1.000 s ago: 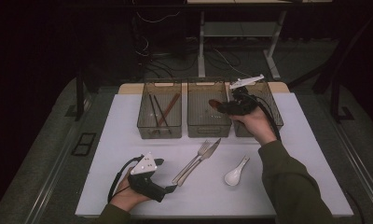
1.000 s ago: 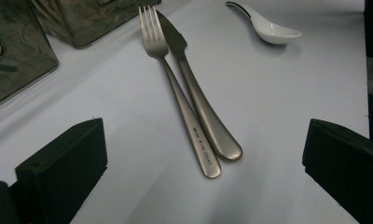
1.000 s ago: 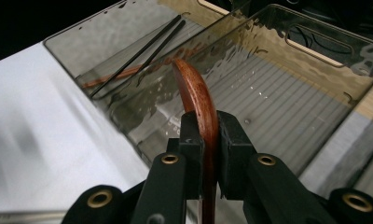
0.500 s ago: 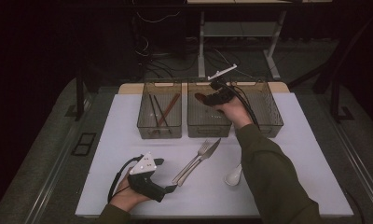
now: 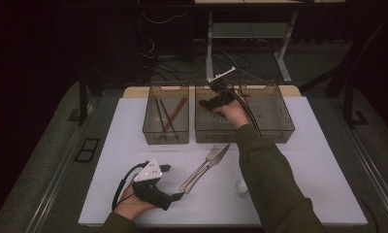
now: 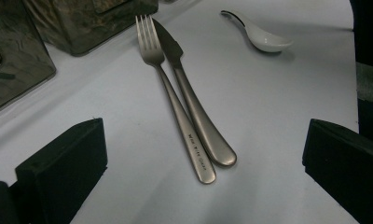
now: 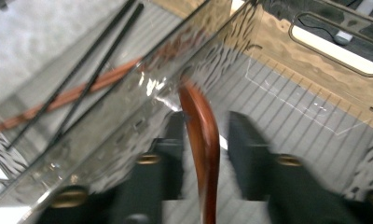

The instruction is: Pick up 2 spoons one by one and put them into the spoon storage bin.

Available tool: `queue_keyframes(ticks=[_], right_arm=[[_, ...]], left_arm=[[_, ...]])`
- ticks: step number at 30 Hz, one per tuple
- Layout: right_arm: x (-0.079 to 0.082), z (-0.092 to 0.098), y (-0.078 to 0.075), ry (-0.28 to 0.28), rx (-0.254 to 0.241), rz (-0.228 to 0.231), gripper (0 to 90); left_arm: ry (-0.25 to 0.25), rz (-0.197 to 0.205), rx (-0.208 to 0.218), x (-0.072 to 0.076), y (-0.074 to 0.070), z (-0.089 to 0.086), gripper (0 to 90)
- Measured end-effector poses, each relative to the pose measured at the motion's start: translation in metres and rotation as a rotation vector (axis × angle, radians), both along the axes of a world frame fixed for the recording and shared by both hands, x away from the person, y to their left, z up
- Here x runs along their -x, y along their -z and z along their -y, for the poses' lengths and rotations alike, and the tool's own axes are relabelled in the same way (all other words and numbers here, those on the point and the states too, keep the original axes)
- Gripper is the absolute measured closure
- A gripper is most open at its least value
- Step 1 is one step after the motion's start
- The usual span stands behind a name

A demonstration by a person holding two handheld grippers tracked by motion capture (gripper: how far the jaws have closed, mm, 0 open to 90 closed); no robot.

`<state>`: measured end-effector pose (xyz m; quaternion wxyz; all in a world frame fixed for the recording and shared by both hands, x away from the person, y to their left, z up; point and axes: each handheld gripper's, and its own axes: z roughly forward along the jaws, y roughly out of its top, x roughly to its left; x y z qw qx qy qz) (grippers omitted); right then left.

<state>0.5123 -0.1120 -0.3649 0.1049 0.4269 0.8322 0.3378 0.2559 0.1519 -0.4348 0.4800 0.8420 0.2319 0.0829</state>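
Now | right claw [image 5: 212,103] has swung left from the far-right bin to the middle bin [image 5: 202,132] | its jaws have just been parting, brown spoon [image 7: 201,140] loose between them over the bin floor | drop nearly complete | left claw [image 5: 178,196] apart, idle on worktop [image 5: 303,194] before fork [image 6: 173,93] and knife [image 6: 194,102].

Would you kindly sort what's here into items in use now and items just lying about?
In use:
right hand-held gripper
brown wooden spoon
middle bin

Lying about:
fork
knife
white spoon
chopsticks
left bin
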Motion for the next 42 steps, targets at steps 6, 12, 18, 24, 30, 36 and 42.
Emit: queue_keyframes(ticks=[6,12,18,24,30,36,42], right_arm=[[0.005,0.011,-0.009,0.012,-0.035,0.021,41.5],[0.023,0.026,-0.018,-0.033,-0.079,0.047,37.3],[0.043,0.042,-0.025,-0.072,-0.105,0.072,35.3],[0.061,0.061,-0.030,-0.083,-0.129,0.095,34.8],[0.082,0.077,-0.031,-0.104,-0.162,0.110,34.9],[0.104,0.091,-0.025,-0.131,-0.170,0.119,37.9],[0.125,0.103,-0.020,-0.149,-0.169,0.113,42.5]], left_arm=[[0.000,0.003,-0.005,0.000,0.000,0.000,0.0],[-0.005,0.000,-0.003,0.000,0.001,0.001,0.0],[-0.006,0.002,-0.005,0.000,0.000,0.000,0.0],[-0.008,-0.006,-0.005,0.000,0.001,0.001,0.0],[-0.008,-0.008,-0.008,0.000,0.001,0.001,0.0],[-0.010,-0.005,-0.006,0.000,0.002,0.002,0.0],[-0.008,-0.004,-0.012,0.000,0.002,0.002,0.0]])
